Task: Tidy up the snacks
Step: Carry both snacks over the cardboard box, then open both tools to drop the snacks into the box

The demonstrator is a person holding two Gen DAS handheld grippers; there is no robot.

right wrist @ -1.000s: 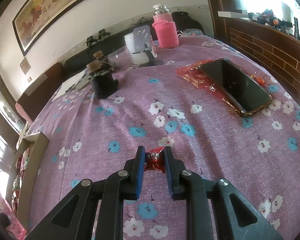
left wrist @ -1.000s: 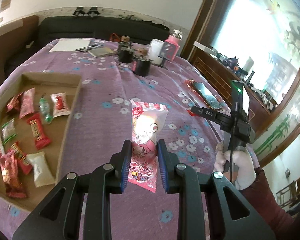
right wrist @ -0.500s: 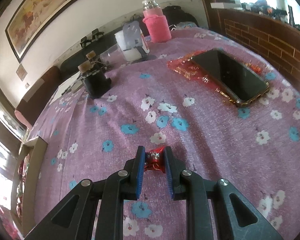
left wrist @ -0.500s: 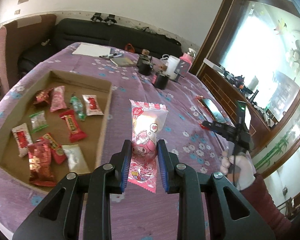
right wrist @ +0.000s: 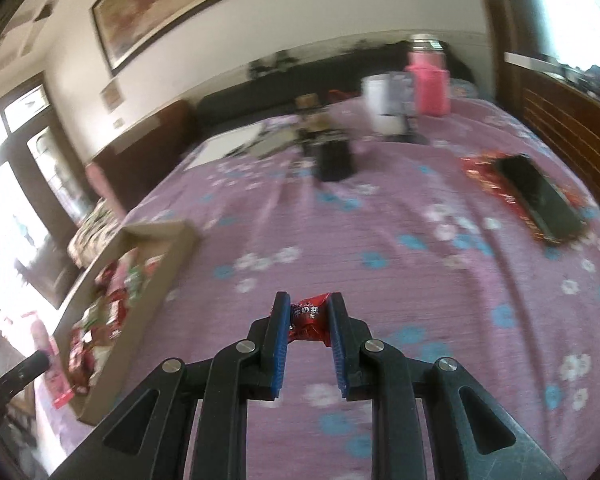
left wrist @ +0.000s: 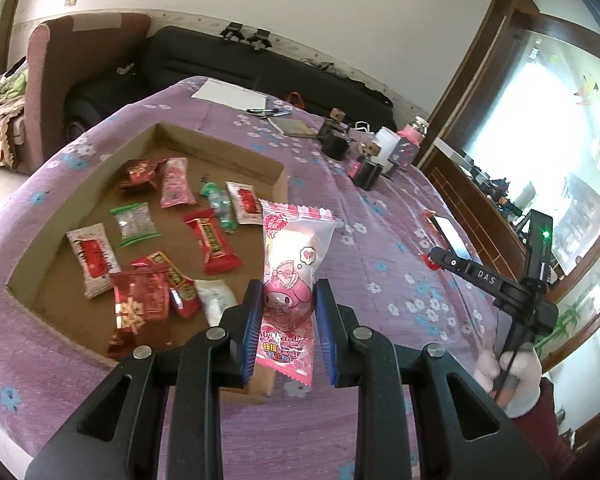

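My left gripper [left wrist: 287, 304] is shut on a pink cartoon snack packet [left wrist: 290, 276], held upright in the air near the front right corner of the shallow cardboard tray [left wrist: 278, 178]. The tray holds several wrapped snacks, such as a red bar [left wrist: 214, 245]. My right gripper [right wrist: 309, 312] is shut on a small red wrapped candy [right wrist: 309, 320], held above the purple flowered tablecloth. The tray also shows at the left of the right wrist view [right wrist: 140, 300]. The right gripper also shows in the left wrist view [left wrist: 434, 259], right of the tray.
A phone [right wrist: 540, 196] lies on a red wrapper at the right. Black holders [right wrist: 334, 156], a white cup [right wrist: 384, 104] and a pink bottle [right wrist: 428, 80] stand at the back. Paper and pens [left wrist: 236, 94] lie at the far end. A dark sofa is beyond.
My left gripper has moved left and up with the pink packet, so the tray now lies close below it. My right gripper has lifted and swung left with the red candy.
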